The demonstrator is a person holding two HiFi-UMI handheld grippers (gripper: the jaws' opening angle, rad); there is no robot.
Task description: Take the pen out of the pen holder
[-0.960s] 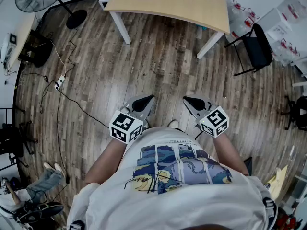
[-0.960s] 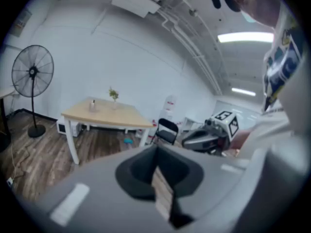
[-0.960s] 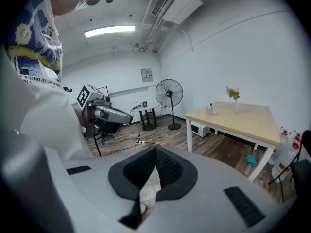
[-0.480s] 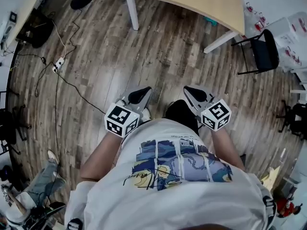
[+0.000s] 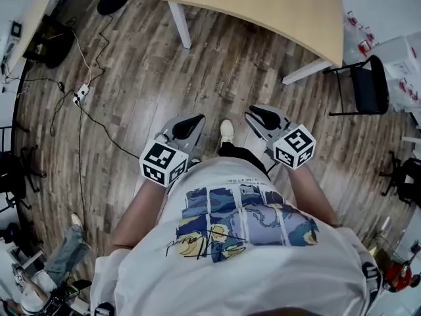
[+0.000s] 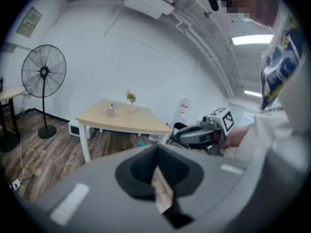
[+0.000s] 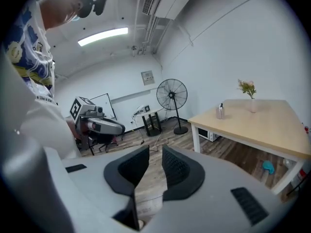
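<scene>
table point(image 5: 276, 12) has drawn nearer; right hand-held gripper point(image 7: 155, 152) opening empty, left hand-held gripper point(image 6: 156, 148) clenched.

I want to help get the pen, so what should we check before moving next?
1. Right gripper free: ok, its jaws are opening with nothing between them.
2. Left gripper free: ok, jaws together, nothing held.
3. Light wooden table in sight: ok.
4. Pen holder found: cannot tell. A small pale container stands near the white vase of flowers, too small to show a pen.
5. Table within reach: not ok. Both grippers sit by the person's white shirt, across the brown plank floor.
</scene>
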